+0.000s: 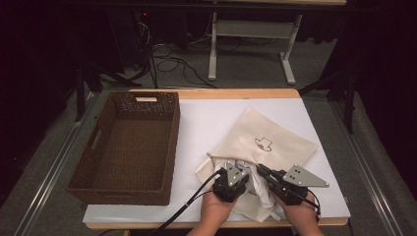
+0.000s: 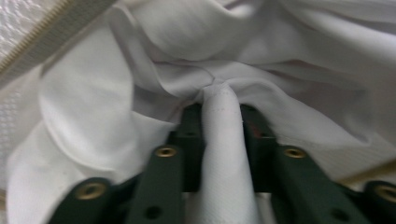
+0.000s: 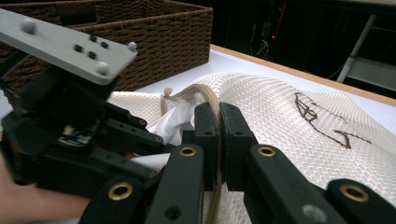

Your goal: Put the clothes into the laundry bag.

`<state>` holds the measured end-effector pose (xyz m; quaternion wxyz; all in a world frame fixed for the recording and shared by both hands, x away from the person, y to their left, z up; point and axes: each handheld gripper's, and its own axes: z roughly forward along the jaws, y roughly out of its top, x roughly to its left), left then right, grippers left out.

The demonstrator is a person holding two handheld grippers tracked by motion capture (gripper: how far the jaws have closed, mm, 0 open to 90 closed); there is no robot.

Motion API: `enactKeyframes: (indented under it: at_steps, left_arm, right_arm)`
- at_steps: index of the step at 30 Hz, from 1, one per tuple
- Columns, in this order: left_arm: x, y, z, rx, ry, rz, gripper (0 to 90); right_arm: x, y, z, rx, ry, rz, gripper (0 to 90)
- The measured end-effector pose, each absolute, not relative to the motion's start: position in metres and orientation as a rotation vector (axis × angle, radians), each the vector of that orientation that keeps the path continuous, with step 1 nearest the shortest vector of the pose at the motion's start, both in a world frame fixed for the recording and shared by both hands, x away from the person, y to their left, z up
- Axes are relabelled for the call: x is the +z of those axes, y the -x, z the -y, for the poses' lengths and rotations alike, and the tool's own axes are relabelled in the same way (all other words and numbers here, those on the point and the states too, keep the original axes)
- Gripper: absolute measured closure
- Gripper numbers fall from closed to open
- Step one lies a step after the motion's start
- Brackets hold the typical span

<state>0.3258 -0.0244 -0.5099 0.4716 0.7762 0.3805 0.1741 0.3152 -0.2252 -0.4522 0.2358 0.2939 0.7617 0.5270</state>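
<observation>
White cloth (image 2: 224,154) fills left hand-held gripper (image 2: 222,116); right hand-held gripper (image 3: 217,123) clamps one bag (image 3: 289,126).

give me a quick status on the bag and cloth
Left hand-held gripper around white cloth fold. Right hand-held gripper clamped on bag rim. Basket beside, nothing blocking.

Both grippers (image 1: 244,173) (image 1: 261,170) low, side by side, fingers pinched.

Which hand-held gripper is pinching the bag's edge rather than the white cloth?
The right hand-held gripper: its jaws clamp the bag's corded rim. The left hand-held gripper has a fold of white cloth between its jaws.
</observation>
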Motion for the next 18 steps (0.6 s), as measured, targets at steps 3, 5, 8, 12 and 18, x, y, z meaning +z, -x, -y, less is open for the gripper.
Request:
enactKeyframes:
  at_steps: [3, 5, 8, 12, 18]
  left_arm:
    - [-0.502, -0.307, 0.016, 0.463, -1.887, -0.896, 49.0]
    - [-0.497, -0.295, 0.009, 0.446, -1.855, -0.878, 48.8]
    - [-0.489, -0.279, 0.002, 0.441, -1.817, -0.853, 46.9]
    - [-0.476, -0.271, 0.007, 0.367, -1.741, -0.825, 35.5]
    - [-0.477, -0.274, 0.027, 0.29, -1.79, -0.756, 35.8]
  right_arm:
    - [-0.453, -0.316, 0.225, 1.437, -0.801, -2.085, 88.0]
    - [-0.453, -0.316, 0.225, 1.43, -0.798, -2.088, 88.0]
    - [-0.453, -0.315, 0.223, 1.427, -0.807, -2.092, 88.0]
    - [-0.453, -0.316, 0.222, 1.419, -0.804, -2.089, 88.0]
    - [-0.454, -0.316, 0.222, 1.417, -0.813, -2.093, 88.1]
